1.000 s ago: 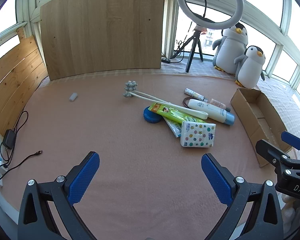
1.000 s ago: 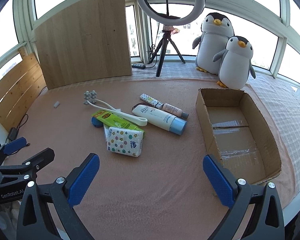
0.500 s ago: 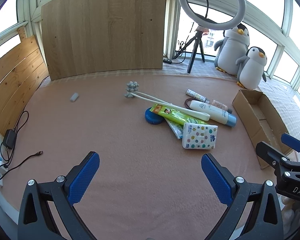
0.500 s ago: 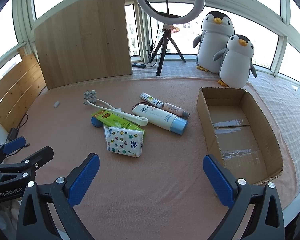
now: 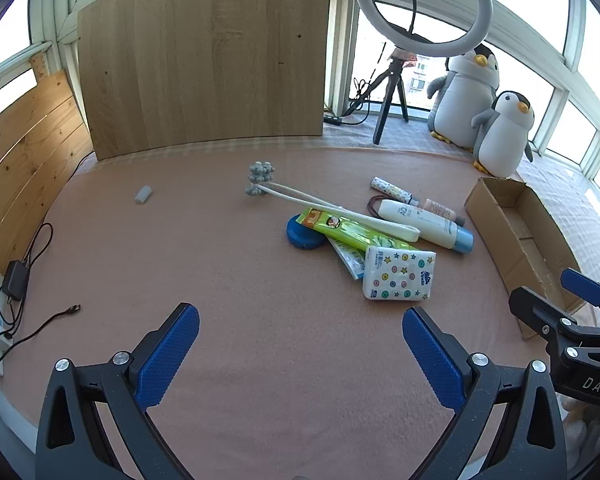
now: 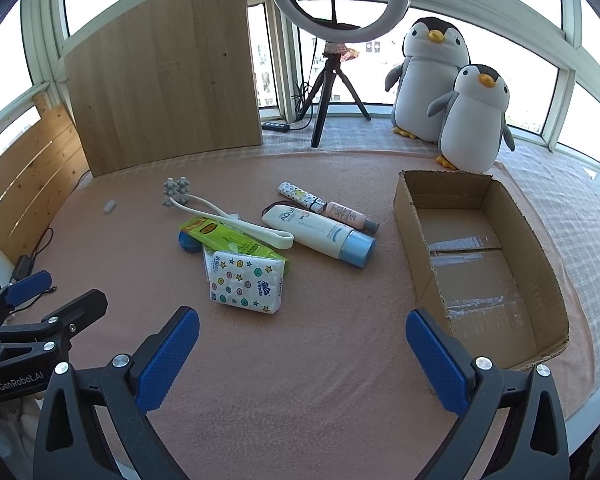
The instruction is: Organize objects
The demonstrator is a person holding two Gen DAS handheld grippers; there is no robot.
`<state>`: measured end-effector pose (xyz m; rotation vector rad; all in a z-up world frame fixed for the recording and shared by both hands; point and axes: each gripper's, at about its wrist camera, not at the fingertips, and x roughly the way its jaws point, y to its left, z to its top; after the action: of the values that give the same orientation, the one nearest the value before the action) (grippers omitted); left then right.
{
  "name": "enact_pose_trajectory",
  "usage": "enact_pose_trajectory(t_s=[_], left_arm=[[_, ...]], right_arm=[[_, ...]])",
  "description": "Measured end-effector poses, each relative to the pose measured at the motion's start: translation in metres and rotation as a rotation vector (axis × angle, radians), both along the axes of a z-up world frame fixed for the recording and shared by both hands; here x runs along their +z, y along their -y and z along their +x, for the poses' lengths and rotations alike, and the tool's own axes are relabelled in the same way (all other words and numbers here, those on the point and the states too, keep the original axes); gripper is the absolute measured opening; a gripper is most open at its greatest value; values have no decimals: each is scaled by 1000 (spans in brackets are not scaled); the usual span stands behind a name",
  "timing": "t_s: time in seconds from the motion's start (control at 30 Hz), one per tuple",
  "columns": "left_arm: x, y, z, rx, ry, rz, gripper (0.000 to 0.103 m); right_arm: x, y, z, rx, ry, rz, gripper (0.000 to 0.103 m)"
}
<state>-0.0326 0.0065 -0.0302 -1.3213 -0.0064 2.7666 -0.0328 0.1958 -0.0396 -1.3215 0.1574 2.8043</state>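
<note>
A loose pile lies mid-mat: a star-printed tissue pack (image 6: 246,283) (image 5: 398,274), a green packet (image 6: 236,239), a blue round tin (image 5: 305,233), a white tube with a blue cap (image 6: 320,233), a white massager with grey balls (image 5: 260,178), a patterned stick (image 6: 300,196) and a small pink bottle (image 6: 348,214). An empty cardboard box (image 6: 480,256) (image 5: 516,236) sits to the right. My left gripper (image 5: 300,350) is open over bare mat, short of the pile. My right gripper (image 6: 302,350) is open too, between the tissue pack and the box.
A small grey block (image 5: 143,194) lies alone at the far left. A wooden board (image 5: 204,60), a ring light on a tripod (image 6: 332,68) and two plush penguins (image 6: 452,100) stand at the back. A charger and cable (image 5: 20,300) lie at the left edge.
Both views have shifted slightly; the pile and box sit a little further right in the left wrist view. Both grippers stay open and nothing has been touched.
</note>
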Motion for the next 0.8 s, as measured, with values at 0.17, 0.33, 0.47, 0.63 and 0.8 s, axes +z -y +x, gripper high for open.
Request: enact_pose_trajectory(t_s=[0.17,0.33,0.47,0.63,0.8], left_arm=[[-2,-2,-4,-4,5,-1,103],[-4,-3,-7,-7,10,-1,103],[-5,-4,-9,-10,10,-2,103],[-8,-5,-13,-9,14,-5,103],[-11,-8,-16,-14,17,-5,103]], right_arm=[[-3,-3,-3,-5,8,-1,102],[-5,-4,-4,-6,12,-2,102],[-6,-5,-6,-5,15,-2,102],[-9,-6,-9,-7,21,0,102],[-11,-8,-11,-8,25,-2,102]])
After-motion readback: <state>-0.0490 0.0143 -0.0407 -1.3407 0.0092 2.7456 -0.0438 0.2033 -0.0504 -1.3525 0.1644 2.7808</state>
